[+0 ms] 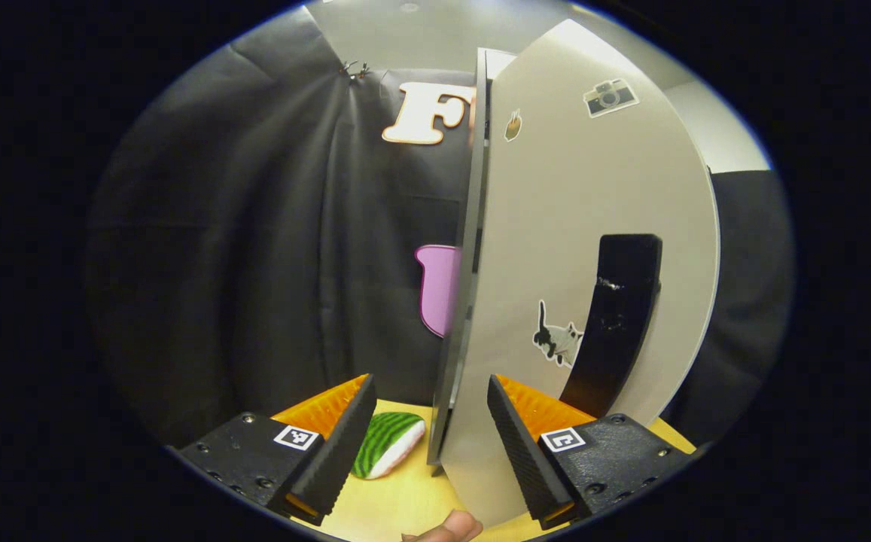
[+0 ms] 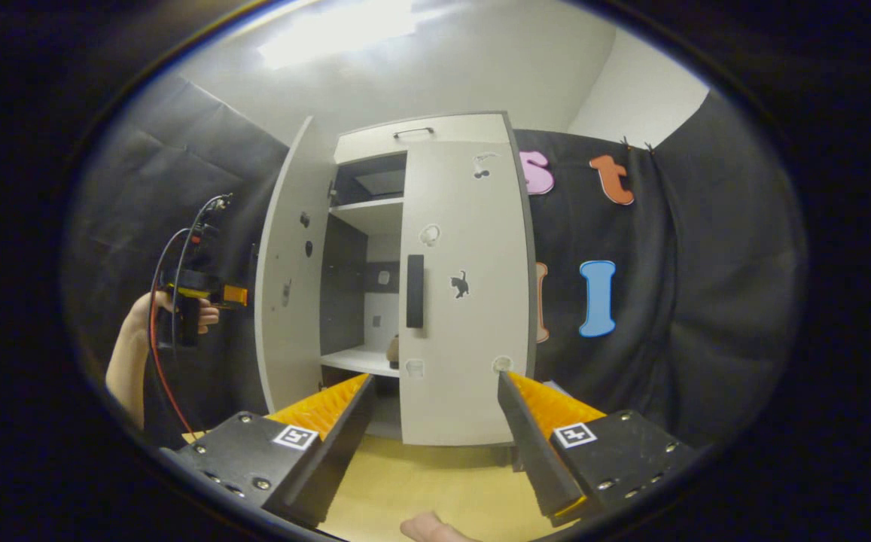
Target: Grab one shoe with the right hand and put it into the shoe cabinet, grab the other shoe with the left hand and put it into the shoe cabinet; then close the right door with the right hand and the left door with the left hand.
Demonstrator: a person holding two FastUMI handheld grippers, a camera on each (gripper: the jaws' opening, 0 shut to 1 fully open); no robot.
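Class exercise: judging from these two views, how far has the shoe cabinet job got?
Done, it seems: the right door looks shut, and something small sits on the lower shelf; whether both shoes are inside is hidden. In hand: the open left gripper straddles the left door's edge. Left: swing that door shut.

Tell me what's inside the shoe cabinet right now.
Through the open left door, the shoe cabinet shows white shelves and a small brownish thing on the lower shelf, maybe a shoe. The closed right door covers the rest.
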